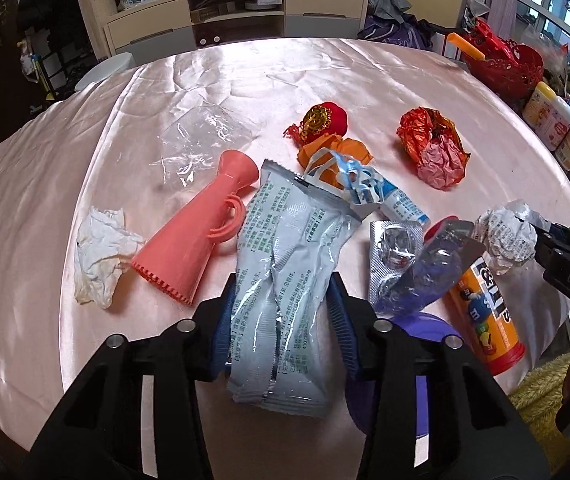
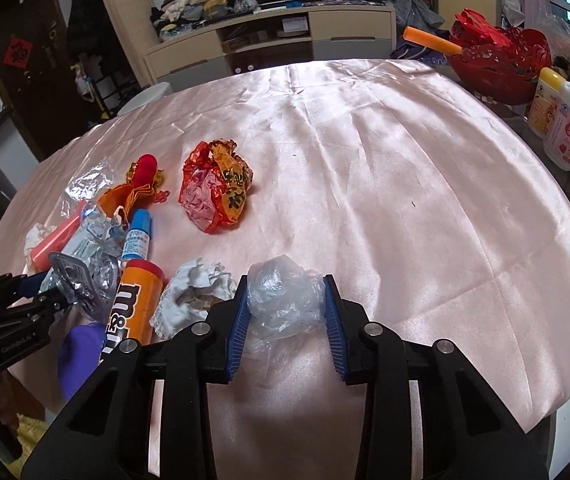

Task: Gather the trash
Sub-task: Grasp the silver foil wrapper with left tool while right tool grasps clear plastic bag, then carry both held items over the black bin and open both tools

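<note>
My left gripper (image 1: 281, 304) is shut on a pale blue foil pouch (image 1: 285, 272) above the pink tablecloth (image 1: 45, 280). My right gripper (image 2: 285, 300) is shut on a crumpled clear plastic wad (image 2: 283, 300); it also shows at the right edge of the left wrist view (image 1: 541, 236). Around lie a white tissue (image 1: 97, 256), a coral plastic cone (image 1: 205, 224), a clear bag (image 1: 201, 140), a blister pack (image 1: 393, 248), an orange M&M's tube (image 1: 485, 312), a crumpled printed paper ball (image 2: 193, 296) and a red foil wrapper (image 2: 215, 184).
A red-and-gold ornament (image 1: 321, 120) lies on orange paper. A blue-capped tube (image 2: 137, 236) is beside the pile. A purple lid (image 1: 425, 328) lies under the pile's near edge. A red basket (image 2: 501, 68) and white bottles (image 2: 565, 128) stand off the table's right side.
</note>
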A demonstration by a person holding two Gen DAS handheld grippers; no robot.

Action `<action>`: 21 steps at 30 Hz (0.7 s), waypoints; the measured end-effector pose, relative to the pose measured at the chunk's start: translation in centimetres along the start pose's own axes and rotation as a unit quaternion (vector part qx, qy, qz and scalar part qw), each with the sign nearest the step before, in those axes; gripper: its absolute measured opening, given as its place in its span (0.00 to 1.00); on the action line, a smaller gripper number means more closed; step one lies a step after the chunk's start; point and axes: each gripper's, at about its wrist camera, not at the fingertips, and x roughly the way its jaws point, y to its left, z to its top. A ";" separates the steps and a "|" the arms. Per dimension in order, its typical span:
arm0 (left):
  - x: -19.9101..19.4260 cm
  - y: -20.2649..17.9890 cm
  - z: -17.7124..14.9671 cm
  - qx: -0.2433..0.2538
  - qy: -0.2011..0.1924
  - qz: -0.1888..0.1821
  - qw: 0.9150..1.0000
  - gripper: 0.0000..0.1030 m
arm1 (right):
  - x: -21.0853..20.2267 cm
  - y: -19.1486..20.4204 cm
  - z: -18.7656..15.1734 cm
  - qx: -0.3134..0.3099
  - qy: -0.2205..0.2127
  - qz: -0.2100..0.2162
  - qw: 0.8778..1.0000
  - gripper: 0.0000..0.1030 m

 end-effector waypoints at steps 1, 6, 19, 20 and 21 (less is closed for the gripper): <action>0.1 0.1 0.1 -0.001 -0.002 -0.002 1.000 0.37 | 0.0 0.1 -0.1 -0.005 -0.002 0.000 1.000 0.33; -0.1 0.9 0.1 -0.016 -0.008 -0.016 1.000 0.17 | -0.2 -0.3 0.0 0.004 0.004 0.008 1.000 0.28; -10.9 1.3 -0.6 -0.016 -0.112 -0.003 0.994 0.11 | -9.5 2.3 1.2 -0.011 -0.089 0.048 0.995 0.25; -11.9 1.2 -0.9 -0.017 -0.120 -0.006 0.993 0.11 | -10.4 2.7 1.0 -0.013 -0.094 0.054 0.994 0.25; -12.9 1.2 -1.3 -0.018 -0.127 -0.011 0.992 0.11 | -11.2 3.1 0.7 -0.016 -0.097 0.060 0.993 0.25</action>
